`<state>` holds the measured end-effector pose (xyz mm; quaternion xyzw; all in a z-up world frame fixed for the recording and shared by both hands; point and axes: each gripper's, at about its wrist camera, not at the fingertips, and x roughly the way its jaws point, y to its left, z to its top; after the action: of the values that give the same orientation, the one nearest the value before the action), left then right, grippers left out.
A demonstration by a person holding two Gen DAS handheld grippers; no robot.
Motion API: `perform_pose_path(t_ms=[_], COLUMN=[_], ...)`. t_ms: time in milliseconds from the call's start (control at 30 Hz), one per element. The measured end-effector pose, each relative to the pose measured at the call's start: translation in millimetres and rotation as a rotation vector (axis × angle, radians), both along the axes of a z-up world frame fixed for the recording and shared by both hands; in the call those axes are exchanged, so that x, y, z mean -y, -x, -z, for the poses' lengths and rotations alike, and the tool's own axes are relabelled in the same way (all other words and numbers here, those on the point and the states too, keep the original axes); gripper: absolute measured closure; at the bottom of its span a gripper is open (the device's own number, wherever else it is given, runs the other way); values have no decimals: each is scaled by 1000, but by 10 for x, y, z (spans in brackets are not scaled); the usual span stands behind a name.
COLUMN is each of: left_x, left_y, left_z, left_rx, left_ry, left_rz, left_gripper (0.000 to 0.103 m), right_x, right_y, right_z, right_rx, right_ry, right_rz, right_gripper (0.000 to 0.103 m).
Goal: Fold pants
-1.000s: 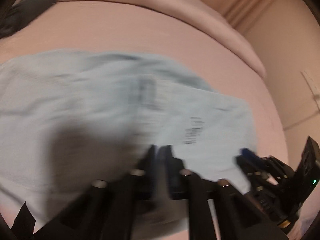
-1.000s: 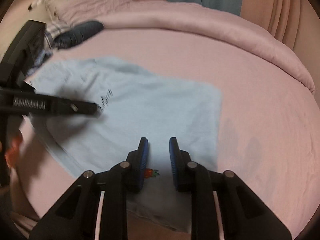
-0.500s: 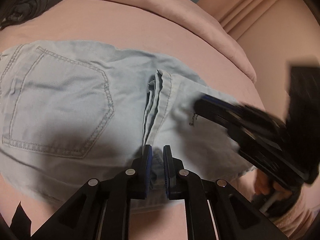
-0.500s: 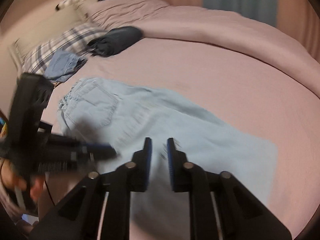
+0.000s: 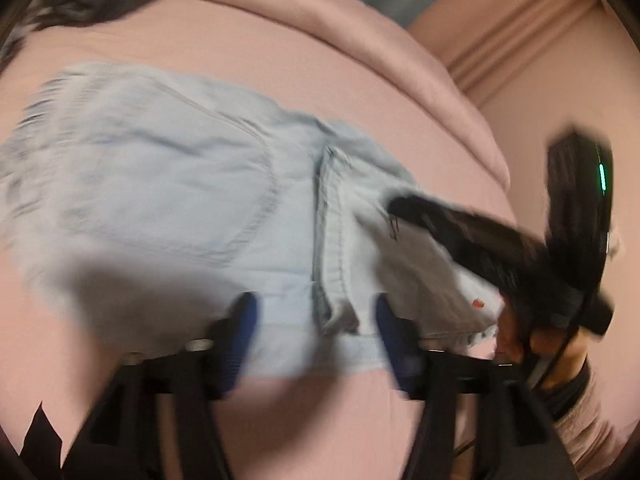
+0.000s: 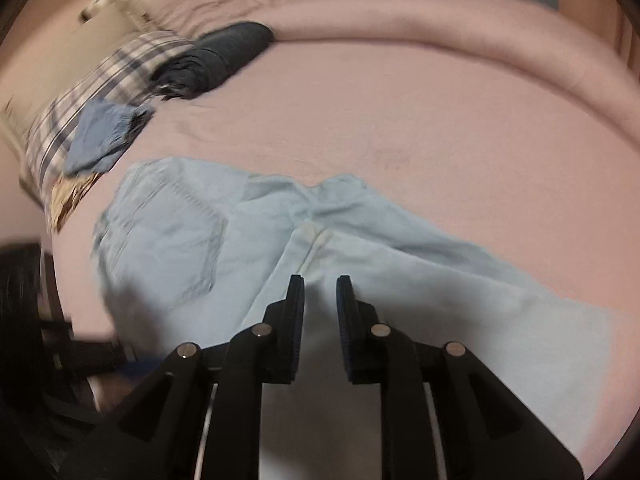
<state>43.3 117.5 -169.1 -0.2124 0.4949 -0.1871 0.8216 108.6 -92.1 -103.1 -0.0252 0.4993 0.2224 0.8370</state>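
Observation:
Light-blue denim pants (image 5: 160, 184) lie flat on the pink bed (image 5: 280, 60), back pocket up, with a folded seam ridge down the middle. My left gripper (image 5: 316, 312) hovers at the near edge of that ridge. Its jaws are opening wide, the fold lies between them, and the pads do not press on it. In the right wrist view the pants (image 6: 168, 240) spread from the pocket at left to a leg at right. My right gripper (image 6: 320, 292) hangs just above the seam, jaws opening with a narrow gap and nothing clamped. Its blurred fingers (image 5: 400, 204) reach over the pants' right side.
A dark folded garment (image 6: 216, 60), a plaid pillow (image 6: 100, 92) and a crumpled blue garment (image 6: 100, 140) lie at the bed's far left. A rolled pink duvet (image 6: 400, 12) runs along the back. A hand (image 5: 532, 332) holds the right gripper at the bed's near right edge.
The left jaws, shut on the folded seam before, have sprung wide and let it go. Both grippers have travelled sideways over the pants, and the right one now sits above the centre seam.

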Motion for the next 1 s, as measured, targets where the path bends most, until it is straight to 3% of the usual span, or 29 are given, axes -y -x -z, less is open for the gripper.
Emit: perform_pose_path(t_ms=[100,167,200,367,533,767,1000], left_x=[-312,-460,-537,-1033,-1180,-1073,-1074], left_y=[171,236,255,360,456,264,191], left_z=[-96,-131,-132,38,127,214,210], left_rx=[36,47,46,-23,-58,-72,-71], left_ry=[15,-30,-45,60,151,185,198], left_rz=[-88,-153,-196,-336,-408,-431,-432], left_gripper=[20,6,4,4,4,4,4], right_x=[134,210,255,542,679,606,450], right_y=[350,571,670,908,941,855,880], right_z=[-160,-234,-264,-338,-266,188,-66], right_rx=[76,138,170,224,193,70,132], right_ry=[68,124,155,185,202,244,244], right_rz=[-12,-7,3,76,104,99,78], right_gripper=[70,62,61,61,61,61,61])
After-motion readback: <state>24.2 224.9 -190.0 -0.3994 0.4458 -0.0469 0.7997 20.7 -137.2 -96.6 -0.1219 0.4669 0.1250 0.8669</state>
